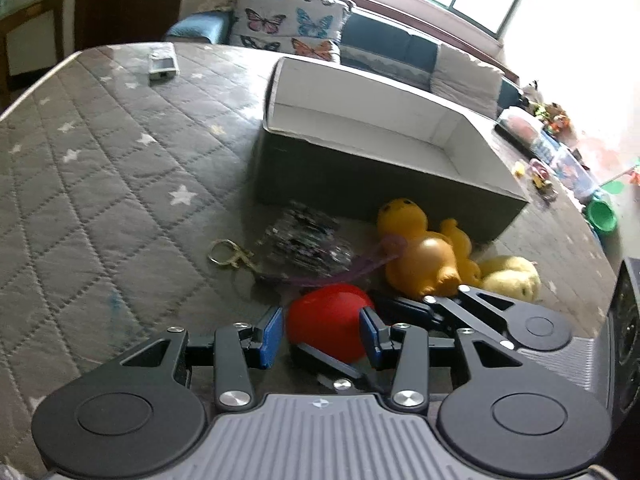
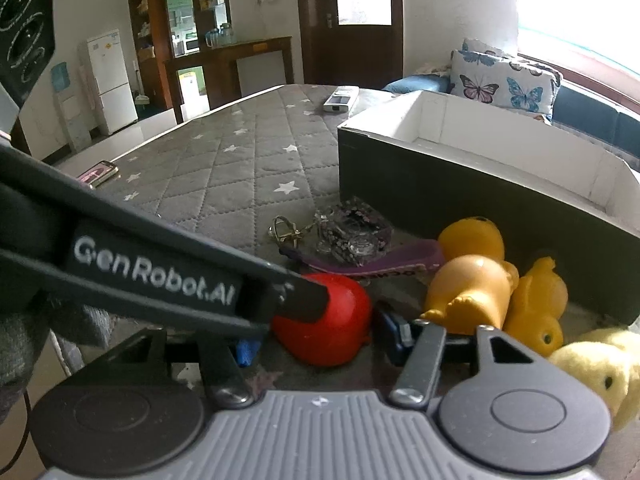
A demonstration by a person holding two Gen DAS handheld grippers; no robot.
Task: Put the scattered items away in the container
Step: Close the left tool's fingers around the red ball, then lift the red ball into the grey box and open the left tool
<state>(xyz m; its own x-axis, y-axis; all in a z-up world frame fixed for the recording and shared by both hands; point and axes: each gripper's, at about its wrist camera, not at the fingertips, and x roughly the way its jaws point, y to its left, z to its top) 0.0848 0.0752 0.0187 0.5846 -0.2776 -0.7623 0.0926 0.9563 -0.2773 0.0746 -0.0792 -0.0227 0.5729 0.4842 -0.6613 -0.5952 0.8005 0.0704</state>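
Observation:
A red rounded toy (image 1: pixel 326 322) lies on the grey quilted table, between the blue pads of my left gripper (image 1: pixel 322 330), whose jaws stand open around it. My right gripper (image 2: pixel 320 340) is also open around the same red toy (image 2: pixel 324 320), with the left gripper's arm crossing its view. Beside it lie orange rubber ducks (image 1: pixel 424 256) (image 2: pixel 472 280), a yellow plush chick (image 1: pixel 512 278) (image 2: pixel 600 368), a clear patterned keychain block (image 1: pixel 306 242) (image 2: pixel 354 236) and a purple strap (image 2: pixel 376 260). The dark box with white inside (image 1: pixel 372 152) (image 2: pixel 480 184) stands behind them.
A white remote (image 1: pixel 162 65) (image 2: pixel 340 100) lies at the far end of the table. A phone (image 2: pixel 98 172) lies near the left edge. A sofa with butterfly cushions (image 1: pixel 288 26) stands beyond. Toys and a green bowl (image 1: pixel 602 214) are at the right.

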